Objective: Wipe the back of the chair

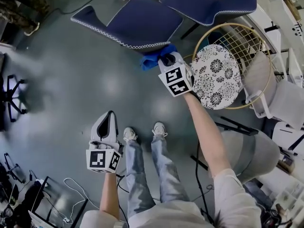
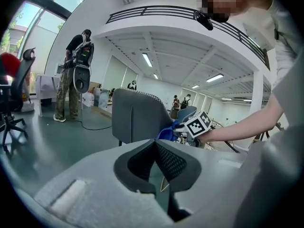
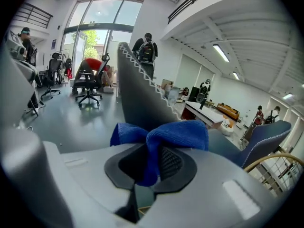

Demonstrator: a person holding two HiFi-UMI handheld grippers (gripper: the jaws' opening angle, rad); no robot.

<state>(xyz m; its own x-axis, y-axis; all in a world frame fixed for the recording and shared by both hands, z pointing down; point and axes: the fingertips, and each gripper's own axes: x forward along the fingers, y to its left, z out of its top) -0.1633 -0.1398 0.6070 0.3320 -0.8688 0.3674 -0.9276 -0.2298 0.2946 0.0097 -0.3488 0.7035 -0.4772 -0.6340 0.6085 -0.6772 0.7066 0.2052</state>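
1. An open, bright hall with a smooth grey floor (image 1: 71, 80). Office chairs and a few people stand far off near the windows.
2. The right gripper (image 1: 167, 61) has its jaws clenched on a blue cloth (image 3: 175, 134). A fold runs down between the pads and the rest bunches out in front of the tips.
3. Just beyond the cloth rises the chair back (image 3: 137, 99), dark blue with white zigzag stitching along its edge. In the head view the cloth meets that stitched edge at its lower corner.
4. To wipe well, I would lead with the bunched cloth rather than the jaw tips, and press flat against the fabric. Long overlapping strokes should work from the edge across the panel.
5. The grip looks narrow, so firm dragging could pull the cloth out. Moderate pressure seems wiser.
6. The left gripper (image 1: 110, 115) hangs low, well apart from the chair. Its jaws are pressed together on nothing, but it could steady the chair if it rolls.
7. A wire chair with a patterned cushion (image 1: 216, 77) stands close beside the right arm, so strokes should be kept clear of it.
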